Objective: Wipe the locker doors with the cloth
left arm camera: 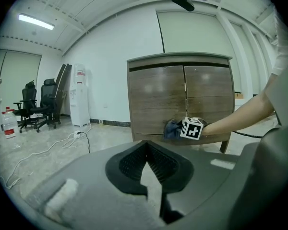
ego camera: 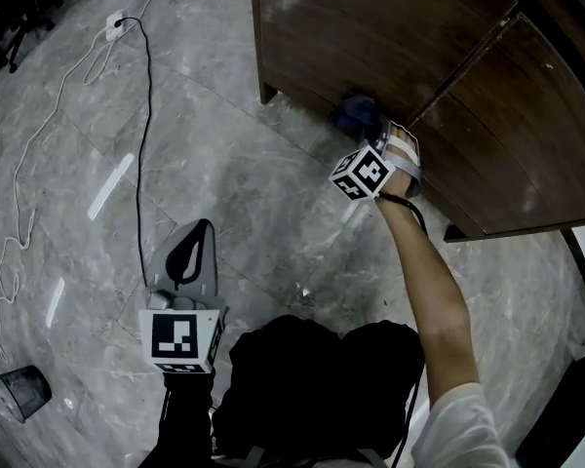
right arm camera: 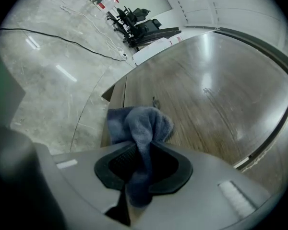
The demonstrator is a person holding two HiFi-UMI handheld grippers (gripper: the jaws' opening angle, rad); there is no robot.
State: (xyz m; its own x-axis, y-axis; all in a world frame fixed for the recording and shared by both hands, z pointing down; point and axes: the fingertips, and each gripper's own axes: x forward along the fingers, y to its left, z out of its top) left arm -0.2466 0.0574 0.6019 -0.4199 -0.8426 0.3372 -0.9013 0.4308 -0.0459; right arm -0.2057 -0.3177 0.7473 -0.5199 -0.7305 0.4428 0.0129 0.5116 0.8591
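Between the right gripper's [right arm camera: 143,174] closed jaws hangs the cloth [right arm camera: 139,128].

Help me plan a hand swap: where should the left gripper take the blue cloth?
Probably the cloth at its bunched wad, which stands out past the right gripper, shut on its middle. Come from the open floor side, since the locker door backs the wad.

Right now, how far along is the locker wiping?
Done: the blue fleece cloth is clamped in the right gripper. In hand: it sits low on the left brown wooden door, near the centre seam. Left: no wiped patches show, so count the rest of that door and the right door as pending. The left gripper is shut and empty.
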